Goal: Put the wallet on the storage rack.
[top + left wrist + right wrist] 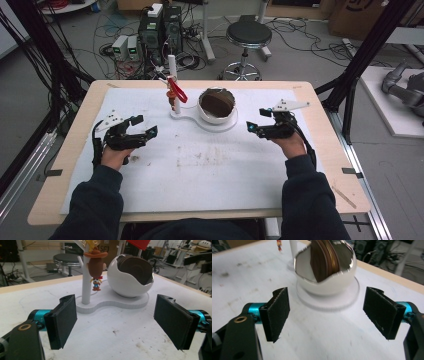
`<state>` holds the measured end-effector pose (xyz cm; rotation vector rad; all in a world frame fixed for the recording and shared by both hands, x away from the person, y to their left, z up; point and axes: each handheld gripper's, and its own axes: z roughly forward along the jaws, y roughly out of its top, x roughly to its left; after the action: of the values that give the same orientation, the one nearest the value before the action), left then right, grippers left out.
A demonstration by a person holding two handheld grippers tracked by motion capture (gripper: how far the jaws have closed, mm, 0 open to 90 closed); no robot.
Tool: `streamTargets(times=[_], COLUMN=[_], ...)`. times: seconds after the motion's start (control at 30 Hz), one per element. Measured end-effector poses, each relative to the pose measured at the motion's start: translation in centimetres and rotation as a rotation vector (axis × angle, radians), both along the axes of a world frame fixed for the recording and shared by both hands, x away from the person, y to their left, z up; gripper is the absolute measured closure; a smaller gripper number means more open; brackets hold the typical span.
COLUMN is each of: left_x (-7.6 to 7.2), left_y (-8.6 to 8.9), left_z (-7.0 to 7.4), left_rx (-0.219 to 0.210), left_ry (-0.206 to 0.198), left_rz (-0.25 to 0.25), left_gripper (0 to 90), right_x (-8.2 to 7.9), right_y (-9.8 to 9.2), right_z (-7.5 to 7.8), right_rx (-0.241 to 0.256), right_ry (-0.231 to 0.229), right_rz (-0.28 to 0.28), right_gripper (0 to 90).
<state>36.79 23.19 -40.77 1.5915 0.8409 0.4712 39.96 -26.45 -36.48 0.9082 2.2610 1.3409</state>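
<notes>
A round black stool [248, 35] and computer towers [161, 30] stand amid tangled cables [112, 25] on grey floor [310, 55] at twelve o'clock beyond the wooden worktop [80, 125].

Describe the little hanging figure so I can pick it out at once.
On the white table mat stands a white figure-eight base carrying a white post and a white eggshell-shaped bowl. The small brown-hatted cowboy figure dangles from the post, the only hanging, colourful thing there.

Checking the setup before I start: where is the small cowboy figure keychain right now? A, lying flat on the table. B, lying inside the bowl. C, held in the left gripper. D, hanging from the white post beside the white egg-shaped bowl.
D: the cowboy figure keychain dangles from the white post, beside the white egg-shaped bowl, while the left gripper stands open and holds nothing.
</notes>
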Motion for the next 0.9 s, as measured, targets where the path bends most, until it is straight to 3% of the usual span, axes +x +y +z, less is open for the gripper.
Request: streamTargets(times=[0.27,0.53,0.9], left_x=[0.1,0.0,-0.5], left_y=[0.4,0.2,-0.2], left_z=[0.2,0.3,0.4], left_rx=[-0.004,0.006,0.013], left_ry=[-0.005,0.001,-0.006], left_rz=[0.019,0.003,-0.014], left_gripper=[18.6,18.7,19.2], right_x=[-3.3,-4.0,-4.6], right_y=[-2.7,-4.1,-4.6], right_z=[-2.3,-2.5,-3.0], right_rx=[-0.025,0.004,-0.018], right_ry=[-0.054,-0.056,-0.050], right_rz=[-0.071,-0.137,-0.162], right_gripper=[21.7,21.7,21.6])
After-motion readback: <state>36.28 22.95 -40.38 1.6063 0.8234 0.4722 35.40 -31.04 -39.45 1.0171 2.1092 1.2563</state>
